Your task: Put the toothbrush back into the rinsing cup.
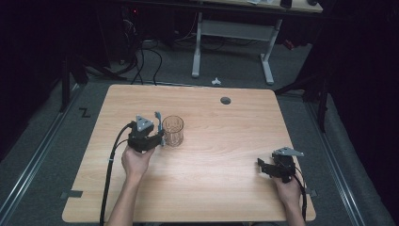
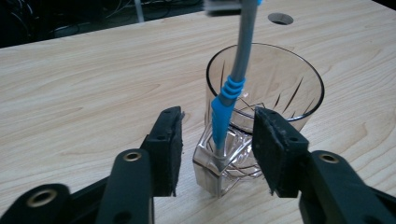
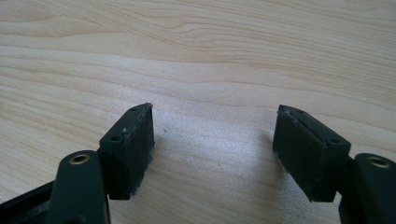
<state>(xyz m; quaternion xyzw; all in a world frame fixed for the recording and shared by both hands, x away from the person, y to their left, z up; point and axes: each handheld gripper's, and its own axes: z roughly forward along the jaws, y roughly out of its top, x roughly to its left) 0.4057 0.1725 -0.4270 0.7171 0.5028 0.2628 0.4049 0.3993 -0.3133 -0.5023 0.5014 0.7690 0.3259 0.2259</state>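
A clear cut-glass tumbler stands upright on the wooden table, left of its middle. A grey toothbrush with a blue grip stands nearly upright against the tumbler's near side. Its lower end is down at the glass base, and I cannot tell whether it is inside the glass. My left gripper is open, one jaw on each side of the brush handle, and neither pad touches it. My right gripper rests open and empty near the table's right front.
A round cable hole lies in the table's far side. Beyond the table stand a white desk frame and floor cables. Bare wood lies under the right gripper's jaws.
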